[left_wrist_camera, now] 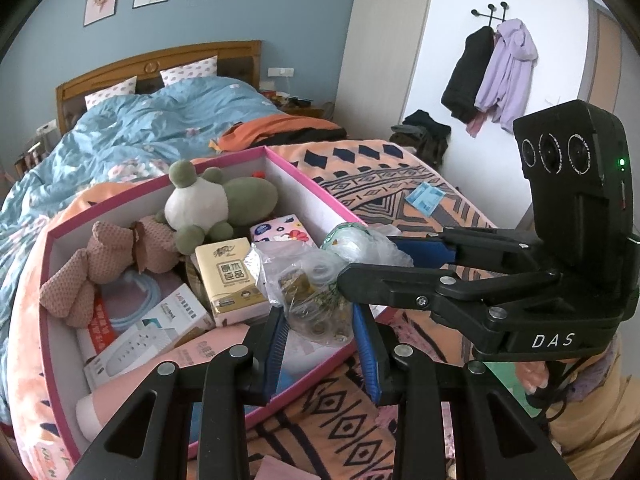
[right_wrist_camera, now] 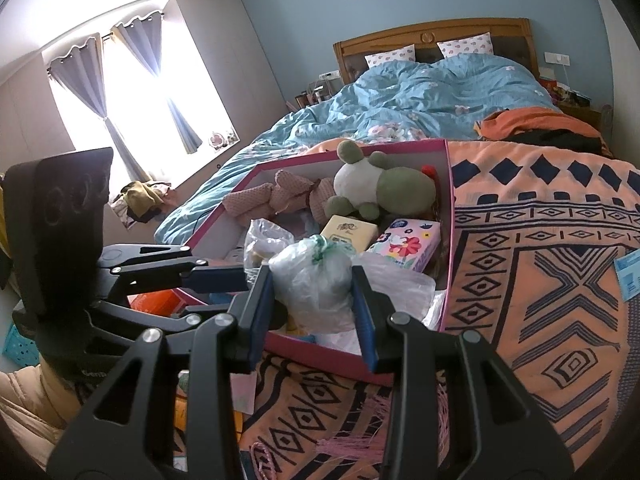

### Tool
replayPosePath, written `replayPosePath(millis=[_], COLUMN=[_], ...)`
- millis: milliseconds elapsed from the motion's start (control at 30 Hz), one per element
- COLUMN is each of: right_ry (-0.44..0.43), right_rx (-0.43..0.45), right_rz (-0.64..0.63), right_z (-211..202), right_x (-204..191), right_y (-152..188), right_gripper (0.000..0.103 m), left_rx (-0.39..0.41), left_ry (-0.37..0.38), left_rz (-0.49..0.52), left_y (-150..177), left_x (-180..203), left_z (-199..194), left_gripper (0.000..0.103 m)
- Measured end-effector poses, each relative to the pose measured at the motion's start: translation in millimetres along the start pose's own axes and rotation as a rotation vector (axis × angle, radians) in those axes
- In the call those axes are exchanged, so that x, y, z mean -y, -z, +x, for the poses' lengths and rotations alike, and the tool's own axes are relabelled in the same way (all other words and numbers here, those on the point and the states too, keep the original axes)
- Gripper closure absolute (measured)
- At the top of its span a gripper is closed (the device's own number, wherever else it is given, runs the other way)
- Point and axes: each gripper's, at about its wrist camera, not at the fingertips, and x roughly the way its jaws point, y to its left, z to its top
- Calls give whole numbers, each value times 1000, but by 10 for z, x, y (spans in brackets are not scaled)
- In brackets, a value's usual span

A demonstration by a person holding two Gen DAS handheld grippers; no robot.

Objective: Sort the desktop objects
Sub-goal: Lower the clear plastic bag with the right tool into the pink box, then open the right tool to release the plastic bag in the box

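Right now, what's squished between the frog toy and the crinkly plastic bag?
The yellow tissue pack lies between the frog toy and the plastic bag, inside the pink box; the left wrist view shows it best.

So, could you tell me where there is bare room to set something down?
The patterned blanket is bare between the pink box and the blue packet. Inside the box it is crowded with plush toys, tissue packs and bags.
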Motion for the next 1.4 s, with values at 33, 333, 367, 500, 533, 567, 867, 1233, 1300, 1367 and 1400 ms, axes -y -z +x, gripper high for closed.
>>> replayPosePath(millis=[33, 333, 367, 500, 533, 567, 867, 1233, 1300, 1367, 1400], right_ry=[1, 19, 21, 27, 30, 31, 80, 170, 170, 163, 163], right_rx=[-1, -30, -32, -45, -48, -51, -81, -68, -59, -51, -46], right_rz=[1, 11, 11, 14, 15, 15, -12, -79, -79, -77, -75], right_z=[9, 118, 128, 180, 193, 203, 303, 280, 243, 196, 170], right_x=[5, 73, 79, 107, 115, 120, 136, 84, 82, 77, 75], right_y=[-2, 6, 7, 12, 14, 16, 41, 76, 69, 69, 72], right_gripper=[63, 63, 63, 63, 63, 63, 61, 60, 60, 60, 60], left_rx=[-4, -35, -38, -53, -55, -57, -79, -59, -49, -33, -22], left_ry=[-2, -18, -19, -25, -26, -27, -36, -19, -14, -4, 2], left_rz=[2, -2, -3, -9, -9, -10, -26, -57, -62, -70, -73], left_y=[-4, -1, 1, 10, 11, 14, 71, 105, 118, 139, 152], left_x=[-1, -42, -49, -68, -69, -76, -115, -147, -147, -144, -141], left_z=[11, 118, 129, 169, 178, 187, 264, 205, 176, 129, 97], left_gripper=[71, 71, 71, 71, 71, 71, 71, 71, 71, 71, 71])
